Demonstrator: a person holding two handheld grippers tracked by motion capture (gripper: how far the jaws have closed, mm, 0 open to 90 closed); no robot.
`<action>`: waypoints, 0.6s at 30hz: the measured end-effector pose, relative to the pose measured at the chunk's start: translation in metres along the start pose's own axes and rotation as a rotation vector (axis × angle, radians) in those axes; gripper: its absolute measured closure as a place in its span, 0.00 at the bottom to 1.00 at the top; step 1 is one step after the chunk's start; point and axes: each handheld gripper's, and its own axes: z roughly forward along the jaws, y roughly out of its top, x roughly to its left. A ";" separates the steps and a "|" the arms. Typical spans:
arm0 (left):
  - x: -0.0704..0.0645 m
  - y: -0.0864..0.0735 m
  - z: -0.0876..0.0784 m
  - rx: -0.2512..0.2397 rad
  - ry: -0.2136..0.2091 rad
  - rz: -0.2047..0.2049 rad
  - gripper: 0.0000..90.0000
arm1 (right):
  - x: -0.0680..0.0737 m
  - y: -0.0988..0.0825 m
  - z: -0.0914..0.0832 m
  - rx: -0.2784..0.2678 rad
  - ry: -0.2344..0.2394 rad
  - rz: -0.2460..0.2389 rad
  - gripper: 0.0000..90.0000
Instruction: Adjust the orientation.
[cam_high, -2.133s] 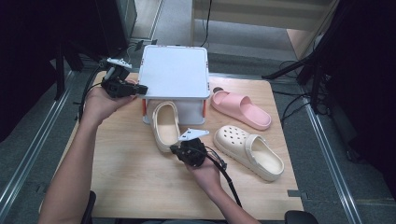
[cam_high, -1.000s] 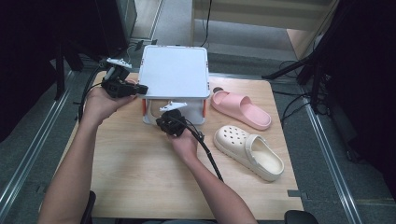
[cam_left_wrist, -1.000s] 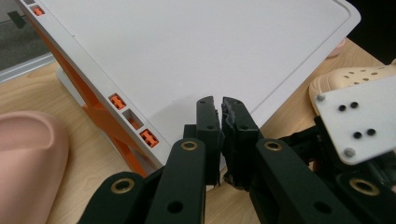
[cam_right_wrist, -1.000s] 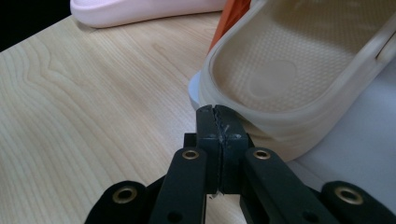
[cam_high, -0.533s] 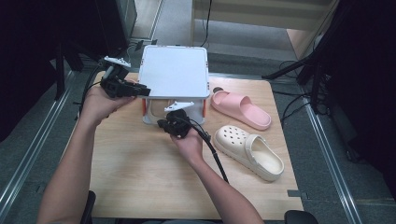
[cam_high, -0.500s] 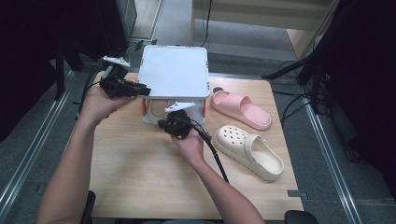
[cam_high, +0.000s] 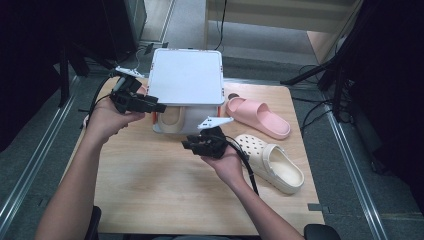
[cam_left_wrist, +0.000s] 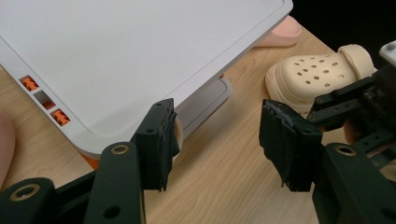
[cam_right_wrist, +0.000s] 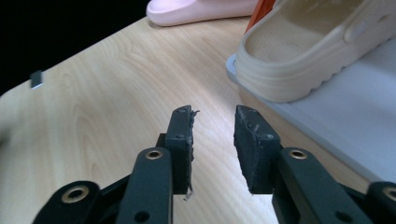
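A white box (cam_high: 165, 127) stands at the table's back under its white lid (cam_high: 186, 75). One cream clog (cam_high: 170, 117) lies inside it, also seen as the clog (cam_right_wrist: 317, 51) on the box floor (cam_right_wrist: 345, 126). Its mate, a second cream clog (cam_high: 272, 162), lies on the table at the right. My left gripper (cam_high: 150, 106) is by the lid's left edge. Its jaws have just been opening and stand open, with nothing between them (cam_left_wrist: 215, 140) and the lid (cam_left_wrist: 140, 56) beside them. My right gripper (cam_high: 192, 145) is in front of the box. It has also just been opening and is empty (cam_right_wrist: 214, 116).
A pink slipper (cam_high: 257, 117) lies at the back right beside the box. The wooden table (cam_high: 150, 190) ends at dark floor on all sides. Cables trail from both grippers. In the left gripper view, the right gripper (cam_left_wrist: 364, 107) is near the loose clog (cam_left_wrist: 313, 77).
The right gripper has let go of the clog in the box and drawn back toward the near right, its jaws parted. The left gripper's jaws have opened at the lid's edge.
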 end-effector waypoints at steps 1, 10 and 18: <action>-0.002 -0.001 0.000 -0.003 -0.004 -0.006 0.51 | 0.000 -0.002 -0.004 -0.003 0.004 0.002 0.74; -0.019 -0.009 0.003 -0.018 0.008 -0.005 0.50 | -0.007 -0.020 -0.043 -0.005 0.014 0.007 0.72; -0.028 -0.023 0.011 -0.010 0.032 -0.008 0.48 | -0.019 -0.033 -0.073 -0.032 -0.013 0.008 0.69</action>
